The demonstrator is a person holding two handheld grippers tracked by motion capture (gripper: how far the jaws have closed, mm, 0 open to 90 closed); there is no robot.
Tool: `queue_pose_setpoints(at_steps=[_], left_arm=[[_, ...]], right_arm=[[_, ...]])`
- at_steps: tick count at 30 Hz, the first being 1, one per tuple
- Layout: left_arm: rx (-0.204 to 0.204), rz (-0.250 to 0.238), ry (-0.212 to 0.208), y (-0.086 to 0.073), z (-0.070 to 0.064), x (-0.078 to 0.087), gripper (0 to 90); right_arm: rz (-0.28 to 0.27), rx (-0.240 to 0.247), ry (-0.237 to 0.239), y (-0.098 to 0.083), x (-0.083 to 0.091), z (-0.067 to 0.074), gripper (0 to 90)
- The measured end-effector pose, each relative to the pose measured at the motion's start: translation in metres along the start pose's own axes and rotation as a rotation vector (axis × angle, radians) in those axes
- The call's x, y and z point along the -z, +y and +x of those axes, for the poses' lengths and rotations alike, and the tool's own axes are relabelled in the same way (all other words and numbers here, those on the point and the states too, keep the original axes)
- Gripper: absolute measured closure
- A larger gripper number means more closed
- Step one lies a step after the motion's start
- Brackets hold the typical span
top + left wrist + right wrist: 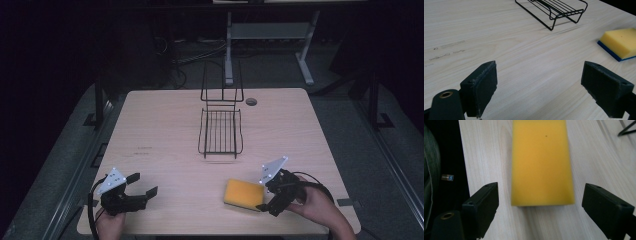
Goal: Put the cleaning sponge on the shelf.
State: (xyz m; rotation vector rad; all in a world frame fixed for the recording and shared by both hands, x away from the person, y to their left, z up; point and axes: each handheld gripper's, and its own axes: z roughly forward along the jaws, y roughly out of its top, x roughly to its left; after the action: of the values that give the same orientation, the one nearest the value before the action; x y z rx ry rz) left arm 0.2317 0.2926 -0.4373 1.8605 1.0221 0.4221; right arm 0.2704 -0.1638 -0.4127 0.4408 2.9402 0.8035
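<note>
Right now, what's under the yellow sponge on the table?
The yellow sponge has a thin blue layer along its bottom edge and lies flat on the wooden table. Whatever might sit beneath it is covered. The right gripper is open beside it.

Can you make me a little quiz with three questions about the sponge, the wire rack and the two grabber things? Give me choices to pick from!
1. Where does the sponge lie?
A. inside the wire rack
B. on the table, just in front of the right gripper
C. on the floor

2. What colour is the sponge's top?
A. yellow
B. green
C. pink

3. How does the left gripper stand?
A. shut on the sponge
B. open, holding nothing
C. shut on the rack

Answers:
1 B, it rests flat on the wood with the right gripper's open jaws beside it.
2 A, its top is yellow over a blue bottom layer.
3 B, its jaws are wide apart over bare table.
</note>
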Motion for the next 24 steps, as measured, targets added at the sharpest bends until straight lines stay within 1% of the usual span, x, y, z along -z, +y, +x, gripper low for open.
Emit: queue_pose_setpoints(at_steps=[5, 8, 13, 17, 19, 24], left_arm=[[-0.001, 0.000, 0.000, 0.000, 0.000, 0.000, 12.8], [0.000, -0.001, -0.002, 0.000, 0.000, 0.001, 12.8], [0.001, -0.002, -0.001, 0.000, 0.000, 0.001, 12.8], [0.002, -0.002, -0.002, 0.000, 0.001, 0.001, 12.8], [0.002, -0.003, -0.002, 0.000, 0.000, 0.001, 12.8], [0.002, -0.003, -0.003, 0.000, 0.001, 0.001, 12.8]], right_arm=[[0.014, 0.014, 0.002, 0.008, -0.006, 0.000, 13.6], [0.008, 0.027, 0.001, 0.012, -0.010, -0.001, 13.4], [0.004, 0.024, 0.007, 0.019, -0.015, -0.002, 13.3], [0.026, 0.034, 0.005, 0.024, -0.021, -0.002, 13.3], [0.028, 0.033, 0.002, 0.024, -0.022, -0.002, 13.3], [0.036, 0.023, 0.012, 0.025, -0.026, -0.005, 13.3]])
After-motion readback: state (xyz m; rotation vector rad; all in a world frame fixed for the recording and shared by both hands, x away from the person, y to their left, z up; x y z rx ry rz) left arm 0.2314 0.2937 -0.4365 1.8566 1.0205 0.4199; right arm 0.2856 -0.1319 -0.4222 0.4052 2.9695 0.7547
